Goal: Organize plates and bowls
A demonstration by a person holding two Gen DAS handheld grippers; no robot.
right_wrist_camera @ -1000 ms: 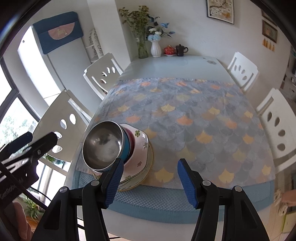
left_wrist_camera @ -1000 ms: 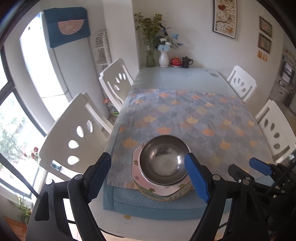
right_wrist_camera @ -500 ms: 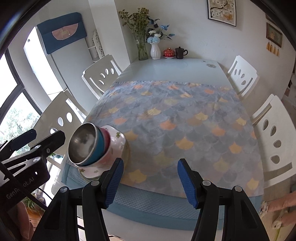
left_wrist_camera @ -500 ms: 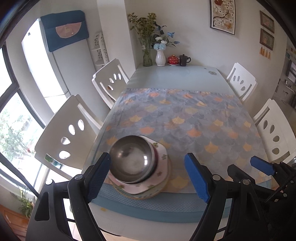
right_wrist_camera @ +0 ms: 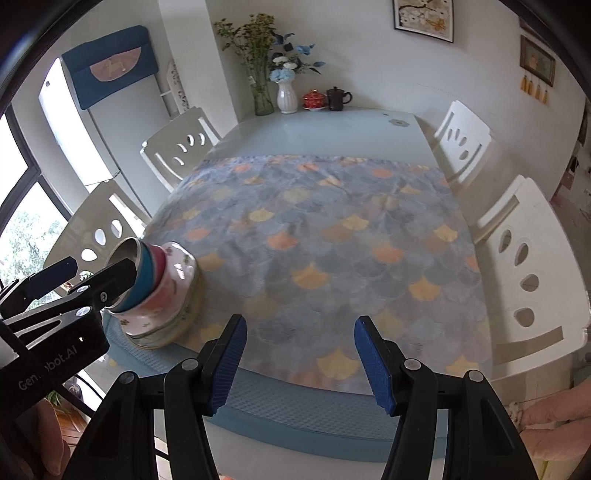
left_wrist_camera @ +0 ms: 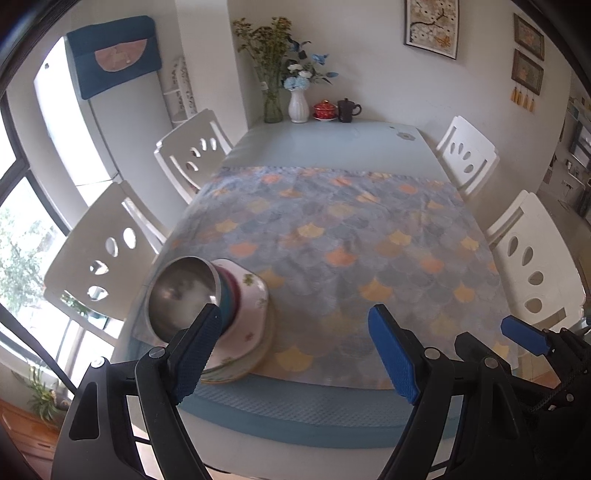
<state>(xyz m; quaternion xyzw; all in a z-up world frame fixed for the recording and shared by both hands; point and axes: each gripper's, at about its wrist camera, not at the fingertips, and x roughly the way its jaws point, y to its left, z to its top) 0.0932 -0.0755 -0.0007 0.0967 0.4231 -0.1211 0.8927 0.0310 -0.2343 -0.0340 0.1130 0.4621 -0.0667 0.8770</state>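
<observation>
Bowls point(left_wrist_camera: 207, 295) stacked on plates point(left_wrist_camera: 236, 365); jaws apart.

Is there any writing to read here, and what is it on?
"Gen...bot.AI", middle letters hidden or blurred: on the black body of the left gripper, seen in the right wrist view.
Framed wall pictures: no legible words.
Nothing else readable.

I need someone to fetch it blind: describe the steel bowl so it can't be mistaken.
Find the dining table's scale-patterned cloth, then the crockery stack at its near left corner. The shiny steel bowl tops it, the only bare metal piece, above a blue bowl, a pink one and floral dishes.
</observation>
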